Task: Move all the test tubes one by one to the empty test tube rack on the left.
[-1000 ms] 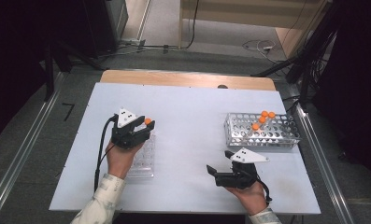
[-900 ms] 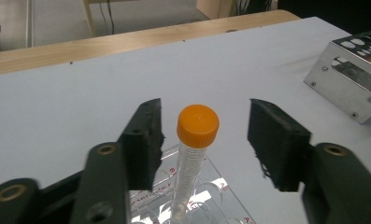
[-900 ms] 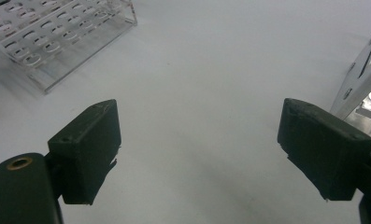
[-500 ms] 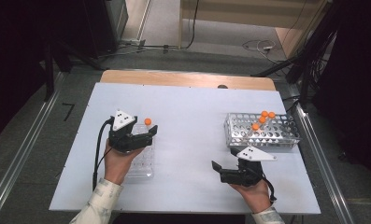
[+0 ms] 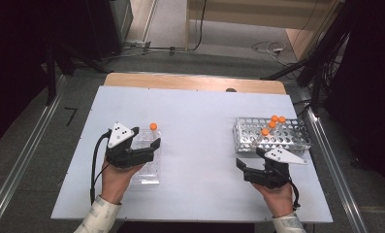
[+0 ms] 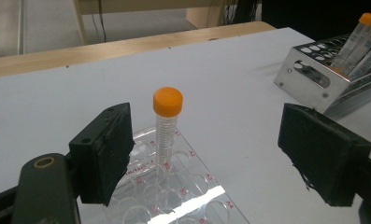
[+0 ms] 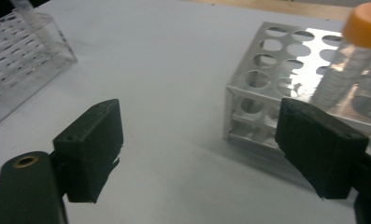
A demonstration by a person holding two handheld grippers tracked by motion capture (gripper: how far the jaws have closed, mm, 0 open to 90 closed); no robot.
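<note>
Both hands have pulled back toward 6 o'clock since one second ago. On the white table [image 5: 200, 111], the left gripper [image 5: 149, 145] has just been opening and stands spread, nothing pinched; the orange-capped tube [image 6: 167, 126] stands upright in the clear rack [image 6: 174, 191], at 12 o'clock from it. The right gripper [image 5: 248, 167] is spread too, near the metal rack [image 5: 270, 138].

Orange-capped clear tube [image 6: 167, 126], black tongs [image 6: 220, 154], silver rack [image 5: 271, 136]
</note>
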